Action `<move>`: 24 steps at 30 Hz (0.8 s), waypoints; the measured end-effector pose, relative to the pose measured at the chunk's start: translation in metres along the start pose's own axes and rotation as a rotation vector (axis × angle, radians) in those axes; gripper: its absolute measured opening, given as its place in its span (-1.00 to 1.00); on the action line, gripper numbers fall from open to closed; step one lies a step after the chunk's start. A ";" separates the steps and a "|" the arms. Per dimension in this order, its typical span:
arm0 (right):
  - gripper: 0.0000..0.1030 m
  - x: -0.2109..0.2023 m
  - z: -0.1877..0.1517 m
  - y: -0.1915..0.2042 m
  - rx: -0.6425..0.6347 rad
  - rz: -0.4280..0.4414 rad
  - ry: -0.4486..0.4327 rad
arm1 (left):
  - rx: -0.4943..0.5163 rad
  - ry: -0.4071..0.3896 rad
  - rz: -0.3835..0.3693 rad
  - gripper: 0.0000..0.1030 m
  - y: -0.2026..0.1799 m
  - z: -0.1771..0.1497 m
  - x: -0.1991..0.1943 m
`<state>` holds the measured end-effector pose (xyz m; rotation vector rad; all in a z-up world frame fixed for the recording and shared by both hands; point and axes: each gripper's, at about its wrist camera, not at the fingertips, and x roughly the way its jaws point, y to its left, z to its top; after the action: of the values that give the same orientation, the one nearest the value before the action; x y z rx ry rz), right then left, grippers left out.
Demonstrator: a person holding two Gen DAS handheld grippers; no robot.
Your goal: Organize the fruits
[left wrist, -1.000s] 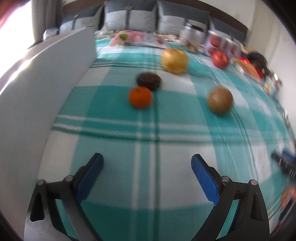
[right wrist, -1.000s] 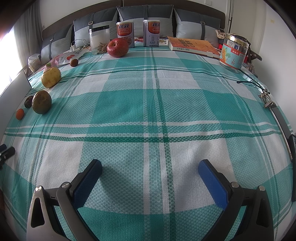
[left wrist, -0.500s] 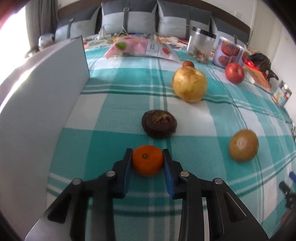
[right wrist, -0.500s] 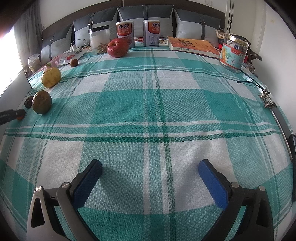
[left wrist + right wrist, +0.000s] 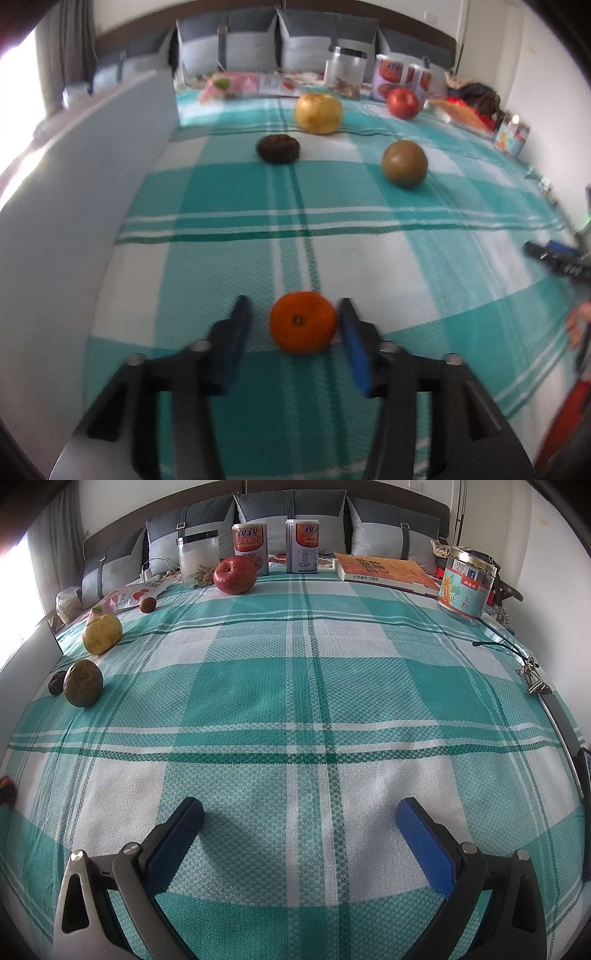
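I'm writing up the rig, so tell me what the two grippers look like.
Both are alike. The left gripper and right gripper each have two black angular fingers with flat blue pads on the inner faces and round silver screw heads at the joints. The right one's left finger has a bare metal outer bracket. No cables or sleeves show.

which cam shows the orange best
Left wrist view: the orange lies whole on the cloth between the open left gripper's pads. In the right wrist view only a sliver shows at the left edge.
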<state>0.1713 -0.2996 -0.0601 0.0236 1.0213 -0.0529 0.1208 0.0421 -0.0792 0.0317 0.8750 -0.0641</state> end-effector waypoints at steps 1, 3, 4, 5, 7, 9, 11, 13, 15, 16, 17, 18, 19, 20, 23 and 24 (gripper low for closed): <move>1.00 0.000 0.000 0.000 0.000 0.000 0.000 | 0.002 -0.011 0.063 0.56 -0.002 -0.001 0.001; 1.00 0.000 0.000 0.000 0.001 0.000 0.000 | -0.045 -0.006 0.104 0.78 0.002 -0.001 0.005; 1.00 0.000 0.000 0.000 0.001 0.000 0.000 | -0.069 0.004 0.098 0.83 0.006 -0.001 0.006; 1.00 0.000 0.000 0.000 0.001 0.000 0.000 | -0.092 0.013 0.090 0.87 0.011 0.000 0.008; 1.00 0.000 0.000 0.000 0.001 0.001 0.000 | -0.094 0.016 0.092 0.88 0.012 0.000 0.009; 1.00 0.000 0.000 0.000 0.001 0.000 0.000 | -0.091 0.014 0.099 0.89 0.011 -0.002 0.009; 1.00 0.000 0.000 0.000 0.001 0.001 0.000 | -0.090 0.013 0.099 0.89 0.011 -0.003 0.008; 1.00 0.000 0.000 0.000 0.001 0.001 0.001 | -0.090 0.012 0.099 0.89 0.012 -0.003 0.008; 1.00 0.000 0.000 0.000 0.001 0.000 0.000 | -0.091 0.012 0.099 0.89 0.012 -0.004 0.009; 1.00 0.000 0.000 0.000 0.001 0.000 0.000 | -0.091 0.012 0.099 0.89 0.012 -0.004 0.009; 1.00 0.000 0.000 0.000 0.001 0.000 0.001 | -0.091 0.012 0.099 0.89 0.012 -0.004 0.009; 1.00 0.000 0.000 0.000 0.001 0.000 0.001 | -0.091 0.012 0.099 0.89 0.012 -0.004 0.009; 1.00 0.000 0.000 0.000 0.001 0.000 0.001 | -0.091 0.012 0.099 0.89 0.012 -0.004 0.009; 1.00 0.000 0.000 0.000 0.001 0.000 0.001 | -0.091 0.012 0.099 0.89 0.012 -0.004 0.009; 1.00 0.000 0.000 0.000 0.002 0.001 0.001 | -0.091 0.011 0.099 0.89 0.012 -0.004 0.009; 1.00 0.000 0.000 0.000 0.002 0.001 0.001 | -0.091 0.011 0.098 0.89 0.013 -0.004 0.009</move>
<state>0.1712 -0.3000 -0.0600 0.0260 1.0221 -0.0530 0.1242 0.0547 -0.0883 -0.0103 0.8854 0.0682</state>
